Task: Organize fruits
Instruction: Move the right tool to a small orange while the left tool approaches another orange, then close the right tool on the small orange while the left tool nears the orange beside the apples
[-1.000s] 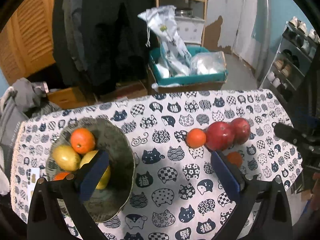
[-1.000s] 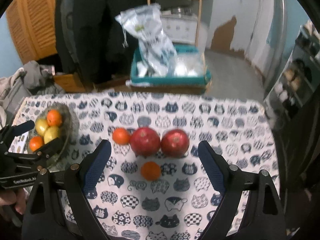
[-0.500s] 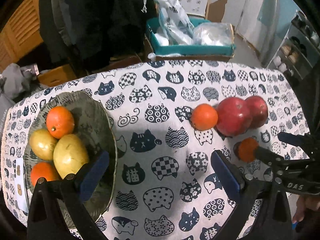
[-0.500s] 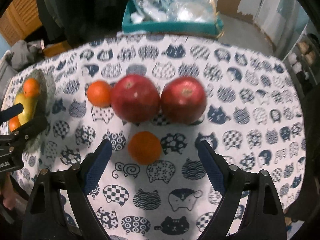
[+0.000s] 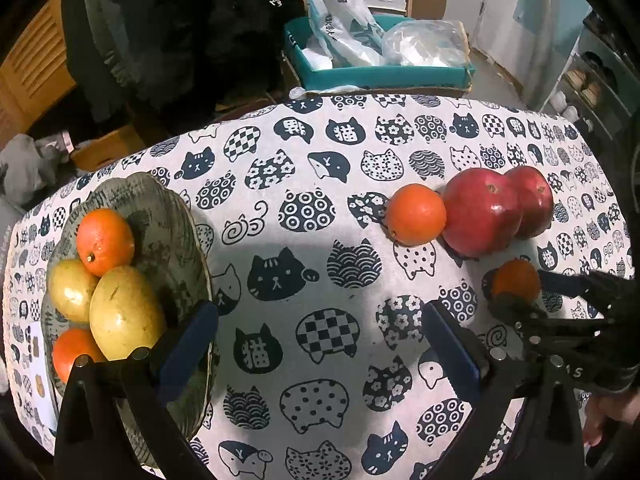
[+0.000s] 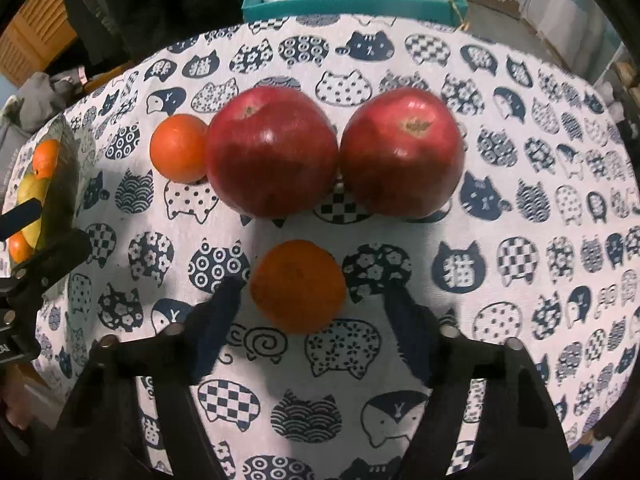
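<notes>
right gripper [image 6: 310,300]: jaws just been closing, orange [image 6: 298,286] between fingers, not yet pinched | beyond it: two apples [image 6: 272,152], second orange [image 6: 178,148] | left gripper [image 5: 320,340]: wide, empty, bowl [image 5: 176,240] at its left finger

On the table [image 6: 520,360], the left apple [image 6: 272,152] is the landmark: the right apple [image 6: 402,152] touches its right side, one orange [image 6: 180,148] its left, another orange [image 6: 298,286] lies before it, and the bowl [image 5: 168,240] of fruit sits far left.
</notes>
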Demonstrator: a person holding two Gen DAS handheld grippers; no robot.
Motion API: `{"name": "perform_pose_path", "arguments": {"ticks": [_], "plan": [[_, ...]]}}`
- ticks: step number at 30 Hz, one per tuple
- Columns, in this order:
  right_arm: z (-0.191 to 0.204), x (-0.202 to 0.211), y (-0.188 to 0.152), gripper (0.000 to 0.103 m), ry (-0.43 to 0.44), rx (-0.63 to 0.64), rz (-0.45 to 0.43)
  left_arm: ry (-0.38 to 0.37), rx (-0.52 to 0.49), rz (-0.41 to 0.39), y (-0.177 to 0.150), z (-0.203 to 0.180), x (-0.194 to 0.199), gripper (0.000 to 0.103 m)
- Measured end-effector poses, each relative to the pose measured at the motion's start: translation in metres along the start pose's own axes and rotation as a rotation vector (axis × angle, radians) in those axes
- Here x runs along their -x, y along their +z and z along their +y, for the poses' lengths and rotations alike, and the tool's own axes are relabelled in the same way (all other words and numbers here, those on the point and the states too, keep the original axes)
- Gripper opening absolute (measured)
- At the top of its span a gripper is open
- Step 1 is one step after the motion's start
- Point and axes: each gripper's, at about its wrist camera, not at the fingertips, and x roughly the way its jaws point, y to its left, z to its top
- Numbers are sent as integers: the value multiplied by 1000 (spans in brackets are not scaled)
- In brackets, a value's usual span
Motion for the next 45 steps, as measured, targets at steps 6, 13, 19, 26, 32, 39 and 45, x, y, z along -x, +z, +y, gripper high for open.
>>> {"name": "perform_pose_path", "arguments": {"ticks": [6, 13, 19, 26, 32, 39, 45], "plan": [[-1, -5, -1, 45, 48, -3, 7, -9, -20, -15, 6, -9, 0, 102], [-17, 9, 1, 45, 28, -25, -28, -13, -67, -14, 19, -25, -11, 102], [-37, 18, 3, 45, 13, -67, -56, -30, -108, -13, 30, -39, -25, 102], [-51, 24, 3, 45, 41, -103, -70, -34, -162, -9, 39, -47, -39, 102], [-53, 25, 4, 45, 40, -108, -74, -31, -180, 11, 38, -48, -52, 102], [-53, 24, 5, 45, 44, -113, -71, -42, -171, 21, 40, -42, -61, 94], [-52, 24, 4, 45, 43, -117, -74, -63, -201, -1, 41, -48, -59, 91]]}}
